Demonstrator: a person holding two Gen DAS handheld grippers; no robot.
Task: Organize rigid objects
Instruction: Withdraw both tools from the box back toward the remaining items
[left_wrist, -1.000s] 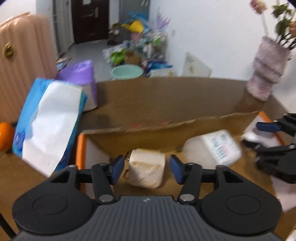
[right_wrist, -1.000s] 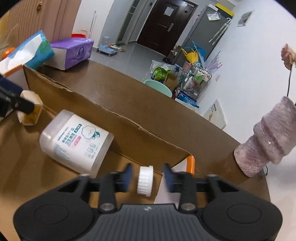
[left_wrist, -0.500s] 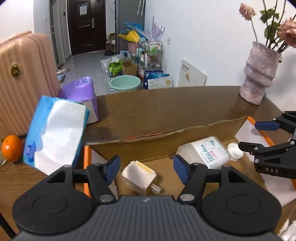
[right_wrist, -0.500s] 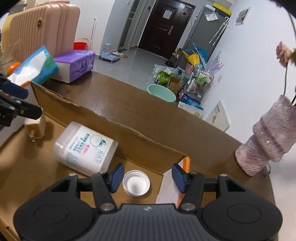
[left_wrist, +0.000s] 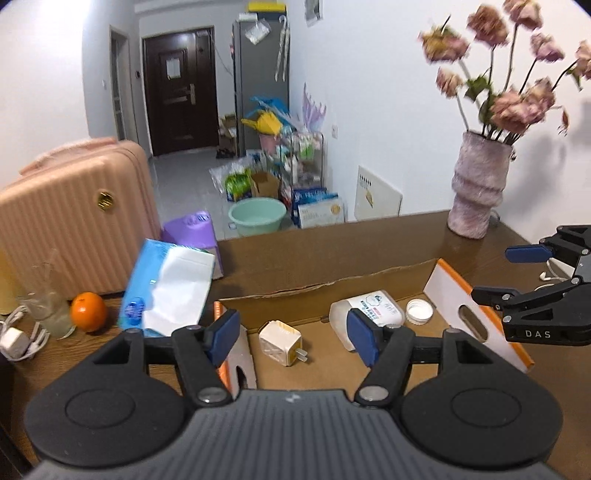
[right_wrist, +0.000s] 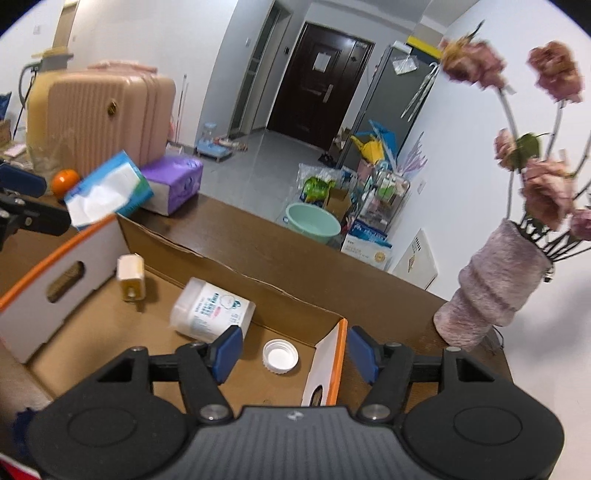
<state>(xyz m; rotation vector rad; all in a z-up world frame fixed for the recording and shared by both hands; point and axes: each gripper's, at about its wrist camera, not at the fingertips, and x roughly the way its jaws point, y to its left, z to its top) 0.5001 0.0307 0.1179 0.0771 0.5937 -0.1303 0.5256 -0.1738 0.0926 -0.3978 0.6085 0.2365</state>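
Note:
An open cardboard box (left_wrist: 454, 295) (right_wrist: 92, 254) lies on the brown table. Inside it lie a white plug charger (left_wrist: 281, 341) (right_wrist: 130, 278), a translucent labelled container on its side (left_wrist: 369, 312) (right_wrist: 212, 310) and a white bottle cap (left_wrist: 420, 311) (right_wrist: 280, 356). My left gripper (left_wrist: 293, 338) is open and empty, raised above the box's near left part. My right gripper (right_wrist: 293, 352) is open and empty, raised above the box's right end; it also shows in the left wrist view (left_wrist: 517, 273).
A blue tissue pack (left_wrist: 166, 284) leans on a purple tissue box (left_wrist: 192, 232) left of the carton. An orange (left_wrist: 88, 312), a glass (left_wrist: 44, 306) and a white charger with cable (left_wrist: 14, 338) lie far left. A pink vase with flowers (left_wrist: 478, 188) stands at the back right.
Both grippers opened and rose up and back from the box. The charger and the bottle cap were let go and now lie in the box.

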